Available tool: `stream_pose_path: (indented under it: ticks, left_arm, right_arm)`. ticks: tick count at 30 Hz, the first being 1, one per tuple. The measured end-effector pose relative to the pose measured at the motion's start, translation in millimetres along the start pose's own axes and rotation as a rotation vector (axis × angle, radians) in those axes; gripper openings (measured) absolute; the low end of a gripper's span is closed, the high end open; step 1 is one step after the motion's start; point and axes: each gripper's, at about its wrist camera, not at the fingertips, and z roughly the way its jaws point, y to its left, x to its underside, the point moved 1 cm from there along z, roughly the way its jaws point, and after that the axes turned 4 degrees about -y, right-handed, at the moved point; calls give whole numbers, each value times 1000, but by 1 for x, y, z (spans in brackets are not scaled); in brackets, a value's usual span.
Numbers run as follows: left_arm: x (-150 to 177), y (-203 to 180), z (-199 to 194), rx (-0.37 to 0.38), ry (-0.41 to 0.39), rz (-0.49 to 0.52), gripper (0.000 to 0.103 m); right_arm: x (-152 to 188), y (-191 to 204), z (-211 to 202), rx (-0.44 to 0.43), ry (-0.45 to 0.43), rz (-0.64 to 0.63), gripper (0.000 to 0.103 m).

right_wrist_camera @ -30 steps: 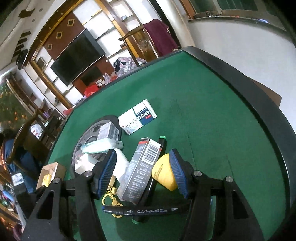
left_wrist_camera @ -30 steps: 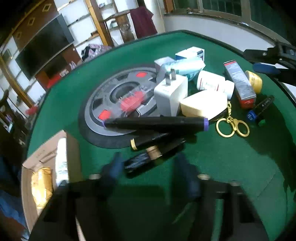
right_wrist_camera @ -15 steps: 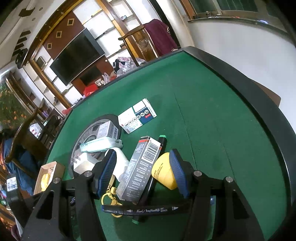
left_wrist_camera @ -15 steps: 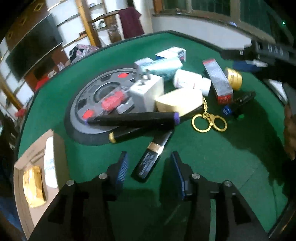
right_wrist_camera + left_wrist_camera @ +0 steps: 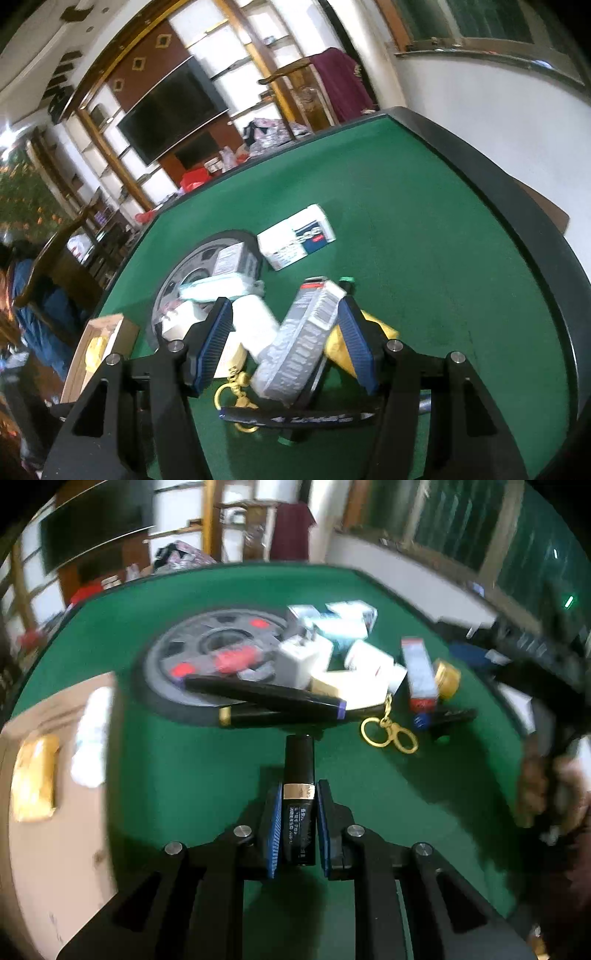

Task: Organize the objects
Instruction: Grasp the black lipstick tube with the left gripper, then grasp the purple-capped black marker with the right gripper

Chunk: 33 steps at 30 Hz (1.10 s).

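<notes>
The left gripper (image 5: 298,825) pinches a black tube (image 5: 299,797) with a gold band, above the green felt table (image 5: 207,768). Judging by the open cardboard box (image 5: 55,849) to its left, carry it level there; the glossy cylinder could slip between the ribbed blue pads (image 5: 274,830). The right gripper (image 5: 286,345) hovers spread over a grey carton (image 5: 303,339).

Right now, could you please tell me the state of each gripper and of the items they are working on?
Left gripper: shut on the black tube.
Black tube: clamped between the pads.
Right gripper: open, around the grey carton.
Grey carton: lying tilted, ungripped.
Cardboard box: open, holding a gold packet.
</notes>
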Motion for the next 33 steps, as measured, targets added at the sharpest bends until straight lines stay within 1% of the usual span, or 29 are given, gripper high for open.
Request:
stream_pose_path:
  ticks: [3, 4, 5, 6, 7, 10, 11, 13, 14, 17, 18, 19, 20, 22, 24, 25, 27, 29, 30, 31, 32, 33]
  left_arm:
    - [11, 16, -40, 28, -72, -78, 14]
    - [14, 19, -52, 29, -94, -93, 14]
    - [14, 22, -58, 30, -107, -100, 14]
    - [18, 26, -68, 31, -126, -109, 14]
    - [23, 30, -79, 35, -148, -119, 14]
    - [32, 42, -96, 38, -179, -140, 14]
    - [34, 45, -101, 36, -185, -145, 14]
    - [43, 60, -110, 30, -201, -169, 14]
    - [46, 64, -114, 28, -205, -176, 14]
    - [57, 82, -122, 30, -212, -203, 14]
    - [60, 87, -124, 30, -215, -212, 14]
    - [62, 93, -125, 28, -219, -222, 14]
    - [65, 98, -127, 29, -223, -229, 14]
    - [69, 107, -127, 36, -229, -247, 14]
    - [71, 112, -127, 42, -234, -254, 14]
    - [73, 115, -127, 46, -237, -259, 14]
    - [74, 121, -125, 54, -239, -270, 14]
    - [77, 125, -123, 61, -239, -279, 14]
    - [78, 127, -121, 64, -237, -283, 14]
    - [79, 128, -120, 68, -235, -286, 14]
    - [79, 130, -120, 71, -234, -287, 14]
    - [80, 131, -120, 71, -234, -287, 14]
  right_arm:
    - [3, 19, 0, -48, 24, -45, 58]
    - [5, 26, -1, -80, 35, -43, 58]
    - [4, 37, 0, -138, 57, -51, 58]
    - [5, 49, 2, -168, 78, -75, 58]
    - [6, 67, 8, -191, 115, -127, 58]
    - [13, 109, 28, -243, 212, -225, 58]
    - [18, 126, 39, -270, 268, -265, 58]
    - [29, 150, 54, -288, 338, -343, 58]
    - [37, 161, 63, -283, 374, -395, 58]
    - [52, 178, 89, -249, 466, -495, 58]
    - [55, 180, 94, -218, 472, -519, 58]
    - [53, 178, 102, -168, 468, -538, 58]
    - [55, 178, 104, -154, 466, -531, 58]
    - [46, 175, 111, -145, 464, -494, 58]
    - [39, 182, 114, -153, 461, -472, 58]
    - [37, 187, 117, -153, 461, -472, 58]
    - [33, 195, 122, -122, 447, -500, 58]
    - [35, 199, 133, -34, 448, -559, 57]
    - [38, 201, 141, 34, 449, -599, 49]
    - [39, 204, 144, 64, 451, -628, 41]
    - [44, 203, 152, 80, 494, -632, 22]
    - [48, 202, 157, 96, 514, -636, 21]
